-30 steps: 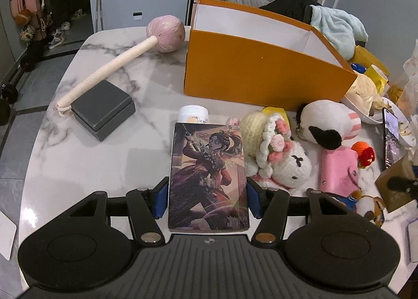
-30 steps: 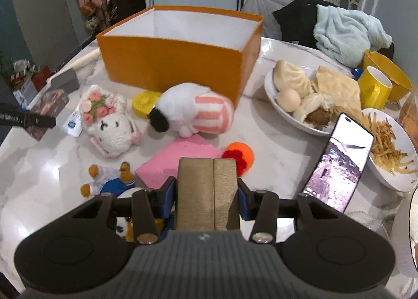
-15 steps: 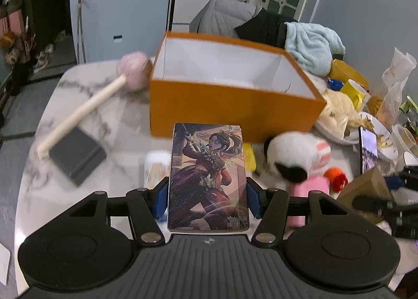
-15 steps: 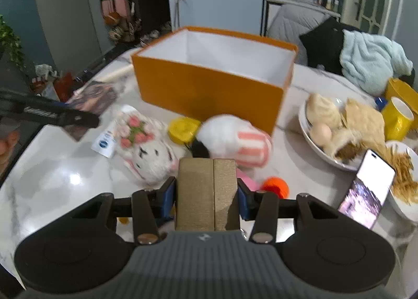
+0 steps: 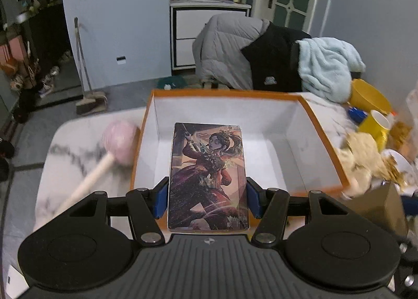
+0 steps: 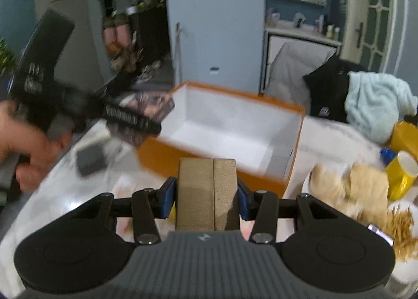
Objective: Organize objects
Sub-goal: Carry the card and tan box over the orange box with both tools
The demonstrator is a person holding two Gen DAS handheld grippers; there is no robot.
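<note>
Marble table (image 5: 65,142): white with grey veins.
Yellow mug (image 6: 401,173): upright, right side of table, near a blue item (image 6: 388,154).
Yellow bowl (image 5: 367,98): behind the mug.
Plate (image 6: 347,189): holds pale buns and flatbread.
Fries (image 6: 399,223): beside the plate, blurred.
Chair (image 5: 224,48): behind the table, draped with a grey jacket, a black garment (image 5: 274,61) and a light-blue fleece (image 5: 324,69).
Broom (image 5: 86,82): leaning on the wall.
White cabinet (image 5: 190,30): bottles on top.

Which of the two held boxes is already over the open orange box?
The illustrated box in the left gripper: it overlaps the orange box interior, while the plain gold box in the right gripper sits short of it.
</note>
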